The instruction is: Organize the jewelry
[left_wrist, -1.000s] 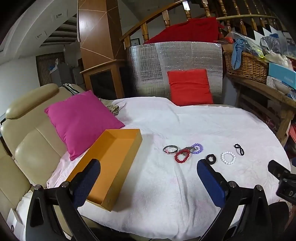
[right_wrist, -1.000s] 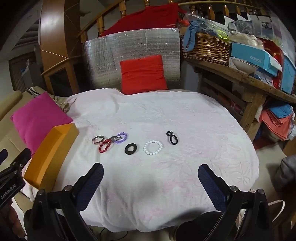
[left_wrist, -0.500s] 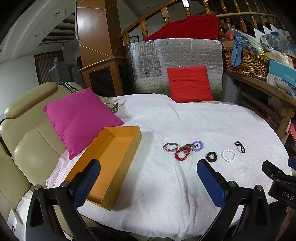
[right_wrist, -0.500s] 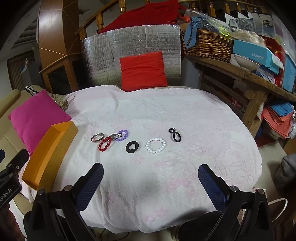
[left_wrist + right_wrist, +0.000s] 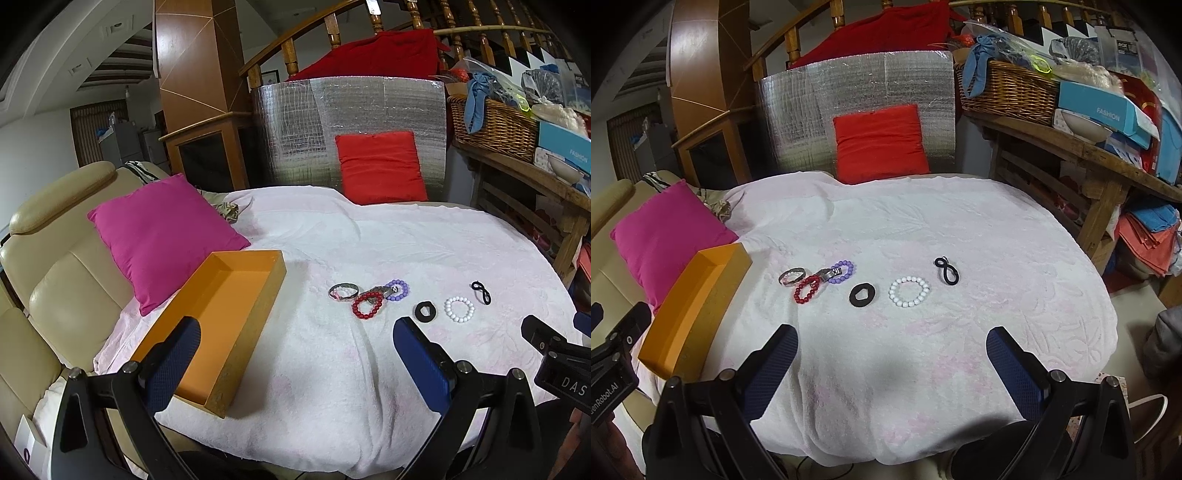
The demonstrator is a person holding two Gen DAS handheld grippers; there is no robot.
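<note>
Several pieces of jewelry lie in a row on the white cloth: a silver bangle [image 5: 343,291] [image 5: 791,276], a red bead bracelet [image 5: 367,309] [image 5: 806,289], a purple bead bracelet [image 5: 398,289] [image 5: 843,271], a black ring [image 5: 425,311] [image 5: 862,294], a white bead bracelet [image 5: 459,309] [image 5: 909,291] and a black twisted band [image 5: 481,292] [image 5: 946,271]. An empty orange box [image 5: 221,317] [image 5: 698,299] sits left of them. My left gripper [image 5: 297,360] and right gripper [image 5: 892,369] are open, empty, near the cloth's front edge.
A pink cushion [image 5: 162,232] lies on a beige sofa [image 5: 48,280] at the left. A red cushion [image 5: 380,168] leans on a foil panel [image 5: 354,122] at the back. A wooden shelf [image 5: 1089,155] with a wicker basket [image 5: 1008,92] stands at the right.
Both grippers have drifted slightly; the views shift a little, with the jewelry sitting a bit higher in the right wrist view. Nothing was taken hold of or moved.
</note>
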